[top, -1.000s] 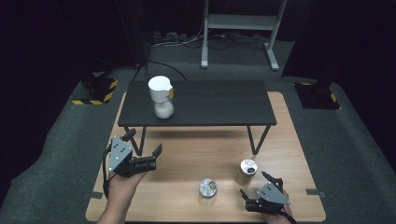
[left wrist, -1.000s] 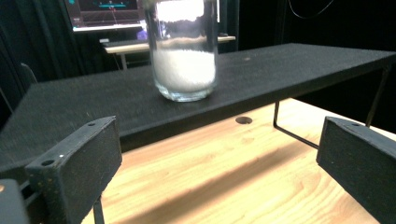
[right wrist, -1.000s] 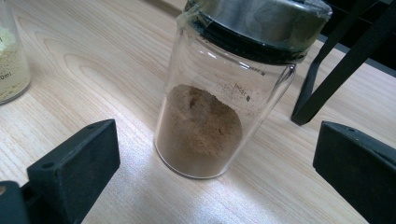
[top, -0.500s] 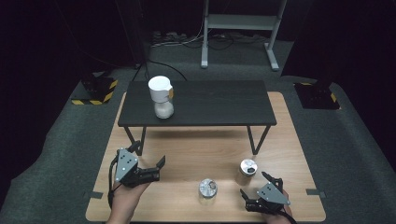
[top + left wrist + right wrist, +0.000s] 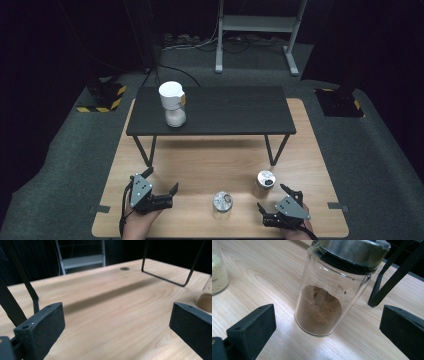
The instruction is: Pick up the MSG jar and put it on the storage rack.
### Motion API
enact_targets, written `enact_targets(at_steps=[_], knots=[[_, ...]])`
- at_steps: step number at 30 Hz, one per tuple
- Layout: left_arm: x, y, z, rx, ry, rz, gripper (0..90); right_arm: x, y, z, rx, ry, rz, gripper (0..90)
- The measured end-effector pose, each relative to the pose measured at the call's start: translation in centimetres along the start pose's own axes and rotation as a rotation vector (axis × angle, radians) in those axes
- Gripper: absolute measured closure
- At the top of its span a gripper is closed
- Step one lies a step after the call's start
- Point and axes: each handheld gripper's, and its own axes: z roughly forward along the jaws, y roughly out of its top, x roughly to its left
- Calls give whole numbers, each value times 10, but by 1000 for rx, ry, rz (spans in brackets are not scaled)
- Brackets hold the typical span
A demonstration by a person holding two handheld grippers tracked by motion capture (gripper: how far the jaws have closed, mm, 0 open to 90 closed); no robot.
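facing the clear glass jar of brown powder with metal lid (image 5: pixel 329 290) on the wooden worktop (image 5: pixel 200 165), right claw (image 5: pixel 280 206) stands released; glass judged fragile, slippery: grip mid-body.

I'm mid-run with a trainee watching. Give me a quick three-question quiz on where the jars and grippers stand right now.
1. True or false: the right gripper is shut on the jar of brown powder.
2. Where does the white container stand? A) on the wooden table B) on the dark raised shelf C) on the floor
3. Fill in: in the high view, the jar with the metal lid nearest the table's front edge stands ____ the two grippers.

Key
1. False: its jaws are wide open, with the jar upright ahead of them and untouched.
2. B, near the shelf's left end.
3. Between: the left gripper, also open, is to its left, the right gripper to its right.
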Motion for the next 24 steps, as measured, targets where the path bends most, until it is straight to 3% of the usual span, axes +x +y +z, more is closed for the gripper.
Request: enact_targets(at_steps=[12, 18, 24], knots=[[-6, -35, 6, 99, -2, 18, 3, 1, 0, -1, -7, -10, -3, 0], [-11, -47, 9, 167, -16, 88, 3, 0, 0, 1, 13, -8, 3, 0], [-22, -47, 14, 224, -29, 217, 5, 0, 0, 0, 0, -11, 4, 0]])
